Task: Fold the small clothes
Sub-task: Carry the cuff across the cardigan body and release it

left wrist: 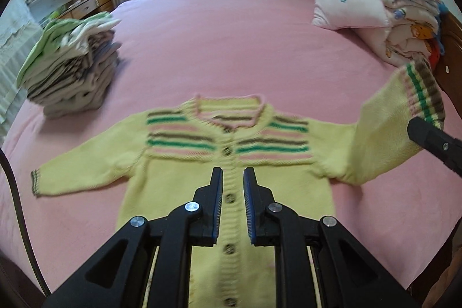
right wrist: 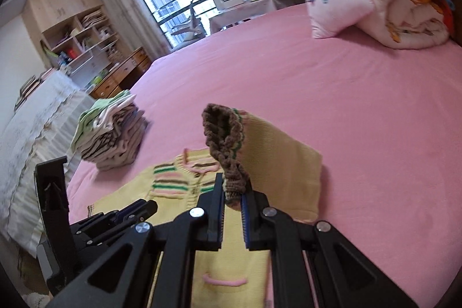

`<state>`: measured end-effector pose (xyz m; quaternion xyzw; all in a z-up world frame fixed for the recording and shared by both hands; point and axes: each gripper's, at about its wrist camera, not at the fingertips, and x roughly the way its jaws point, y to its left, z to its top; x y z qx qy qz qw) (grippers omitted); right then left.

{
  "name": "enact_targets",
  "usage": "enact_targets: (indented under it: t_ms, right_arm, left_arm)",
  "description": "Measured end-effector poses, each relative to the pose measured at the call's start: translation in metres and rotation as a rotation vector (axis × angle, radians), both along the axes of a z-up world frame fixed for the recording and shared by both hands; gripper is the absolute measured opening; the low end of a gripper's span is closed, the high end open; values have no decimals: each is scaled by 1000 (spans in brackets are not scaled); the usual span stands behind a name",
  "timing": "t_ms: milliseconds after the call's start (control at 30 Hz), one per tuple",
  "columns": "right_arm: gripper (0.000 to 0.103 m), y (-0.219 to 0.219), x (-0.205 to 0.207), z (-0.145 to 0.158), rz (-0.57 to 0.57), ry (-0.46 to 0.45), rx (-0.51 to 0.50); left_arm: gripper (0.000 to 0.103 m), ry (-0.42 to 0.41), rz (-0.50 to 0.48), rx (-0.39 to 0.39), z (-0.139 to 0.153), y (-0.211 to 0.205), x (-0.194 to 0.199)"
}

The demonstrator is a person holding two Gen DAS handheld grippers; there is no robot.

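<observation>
Yellow cardigan [left wrist: 228, 163] sleeve raised, right hand-held gripper [right wrist: 233, 192] clamping

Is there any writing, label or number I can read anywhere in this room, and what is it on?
Blue embroidered script on the pale pink cushion beside its blue emblem: too blurred to read.
Printed cartoon pattern on the folded quilt: no legible words.
Yellow striped knitted cardigan: no visible text.
Nothing else is readable.

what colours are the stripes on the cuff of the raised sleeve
Pink, green and brown stripes on the raised sleeve cuff of the yellow knitted cardigan, clearest in the left wrist view.
</observation>
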<state>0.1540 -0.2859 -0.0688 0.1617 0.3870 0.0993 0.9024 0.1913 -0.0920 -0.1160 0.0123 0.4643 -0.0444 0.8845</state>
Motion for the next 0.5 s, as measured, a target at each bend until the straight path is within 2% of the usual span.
enact_targets:
  t_ms: [233, 500]
  right_arm:
    - [10, 36, -15, 22, 81, -29, -28]
    - [10, 73, -23, 51, 138, -82, -45]
  left_arm:
    - [15, 6, 5, -15, 5, 20, -12]
    - [23, -40, 21, -7, 26, 36, -26]
